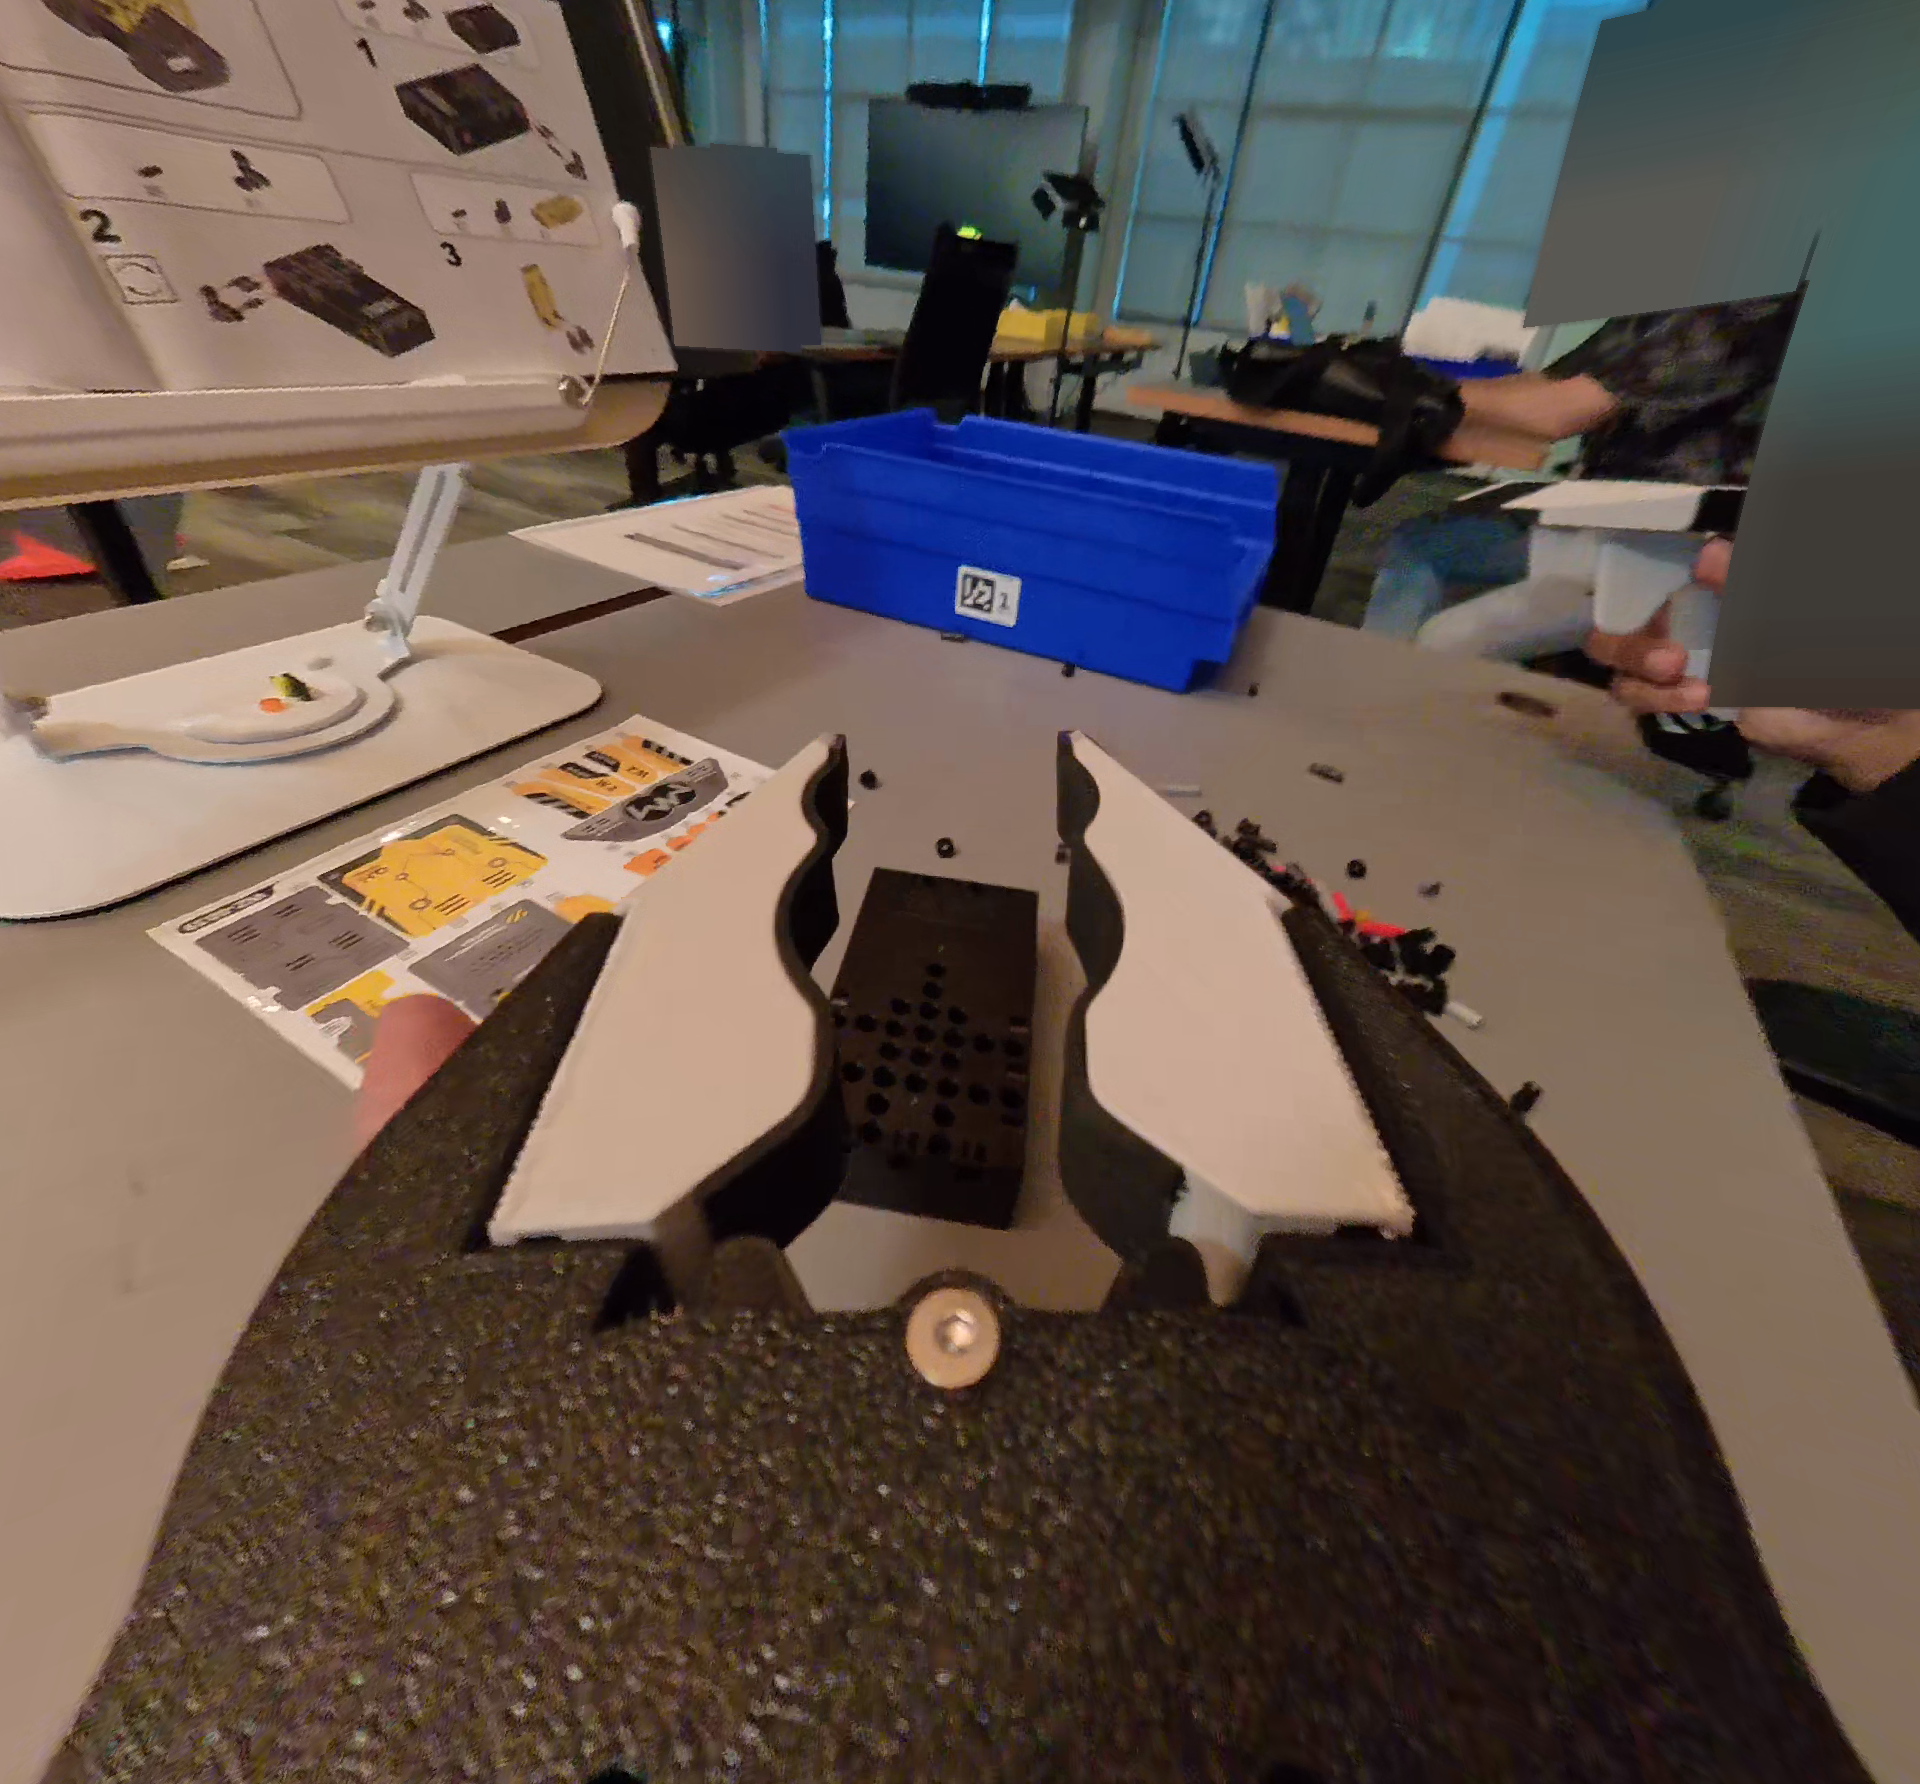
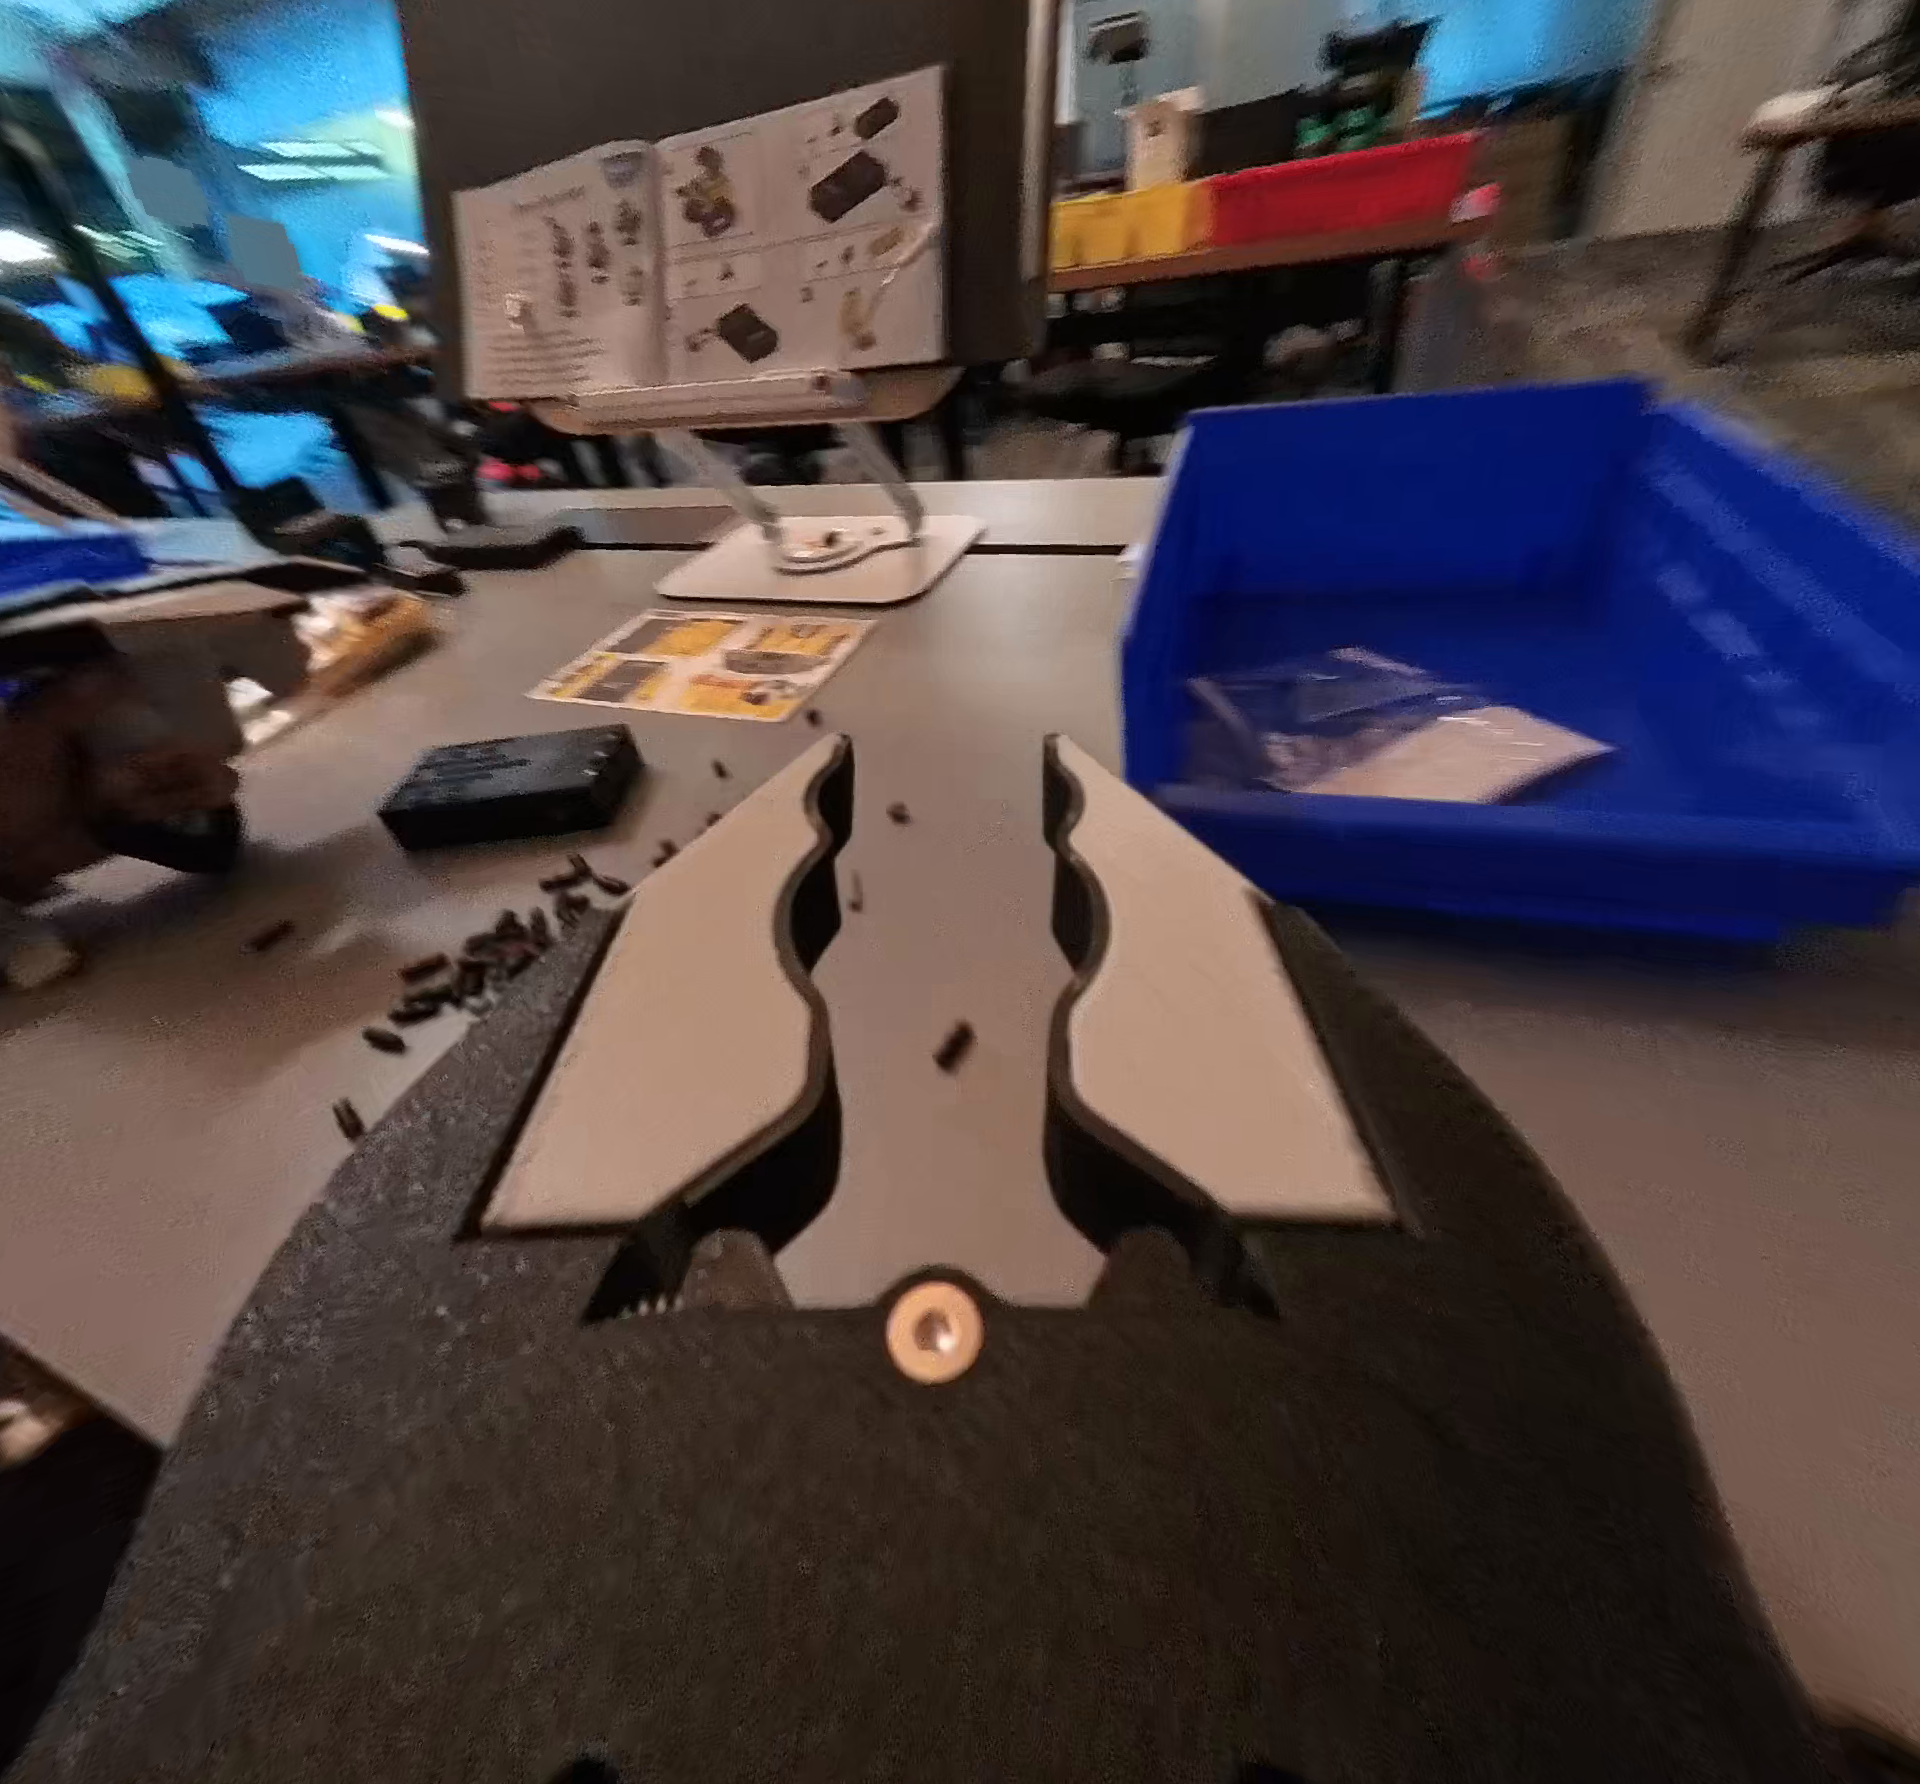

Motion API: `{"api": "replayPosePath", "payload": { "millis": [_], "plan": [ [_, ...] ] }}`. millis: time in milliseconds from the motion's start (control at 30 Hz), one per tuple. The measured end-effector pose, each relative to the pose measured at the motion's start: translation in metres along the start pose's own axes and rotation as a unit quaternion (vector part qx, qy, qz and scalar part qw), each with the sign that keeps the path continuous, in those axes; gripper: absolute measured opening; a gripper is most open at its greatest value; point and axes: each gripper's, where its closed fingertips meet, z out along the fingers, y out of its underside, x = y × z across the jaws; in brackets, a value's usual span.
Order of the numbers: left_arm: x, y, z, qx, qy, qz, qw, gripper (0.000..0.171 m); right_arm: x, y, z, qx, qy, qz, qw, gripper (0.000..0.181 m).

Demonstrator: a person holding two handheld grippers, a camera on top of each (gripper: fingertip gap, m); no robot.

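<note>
My left gripper (image 1: 951, 747) is open, its fingers on either side of a black perforated block (image 1: 935, 1038) that lies flat on the grey table (image 1: 208, 1163), without touching it. My right gripper (image 2: 948, 747) is open and empty above the table; a small black pin (image 2: 953, 1045) lies between its fingers. The same black block (image 2: 511, 786) shows to its left in the right wrist view. Small black pins are scattered in a pile (image 1: 1340, 913) right of the left gripper; the pile also shows in the right wrist view (image 2: 488, 955).
A blue bin (image 1: 1029, 539) stands at the back; in the right wrist view it (image 2: 1538, 861) holds clear bags. A sticker sheet (image 1: 436, 893) lies left of the block. An open instruction booklet (image 1: 291, 134) rests on a white stand (image 1: 260, 706). A person's hand (image 1: 1662, 664) is at the right. Tip to tip, the grippers are about 35 cm apart.
</note>
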Motion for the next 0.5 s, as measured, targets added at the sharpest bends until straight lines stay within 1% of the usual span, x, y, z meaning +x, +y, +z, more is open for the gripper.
{"api": "replayPosePath", "payload": {
  "millis": [67, 100, 200, 267, 333, 433, 500],
  "plan": [
    [0.008, -0.002, 0.003, 0.003, 0.020, -0.004, 1.000, 0.039, 0.002, -0.005, -0.037, -0.015, 0.044, -0.034, 0.998, 0.036],
    [0.014, -0.002, 0.005, 0.001, 0.030, -0.001, 1.000, 0.039, 0.001, -0.002, -0.053, -0.033, 0.058, -0.043, 0.997, 0.036],
    [0.032, 0.000, 0.011, -0.005, 0.059, 0.008, 0.998, 0.039, 0.003, 0.018, -0.098, -0.094, 0.110, -0.070, 0.987, 0.037],
    [0.045, 0.002, 0.013, -0.008, 0.078, 0.010, 0.997, 0.039, 0.008, 0.028, -0.123, -0.107, 0.156, -0.090, 0.978, 0.037],
    [0.055, 0.003, 0.014, -0.009, 0.088, 0.016, 0.996, 0.039, 0.006, 0.031, -0.135, -0.100, 0.170, -0.098, 0.975, 0.036],
    [0.063, -0.002, 0.015, 0.000, 0.081, 0.023, 0.996, 0.039, -0.001, 0.033, -0.143, -0.105, 0.159, -0.090, 0.978, 0.037],
    [0.072, -0.009, 0.014, 0.009, 0.080, 0.018, 0.997, 0.039, 0.000, 0.026, -0.154, -0.089, 0.161, -0.078, 0.980, 0.036]
  ]
}}
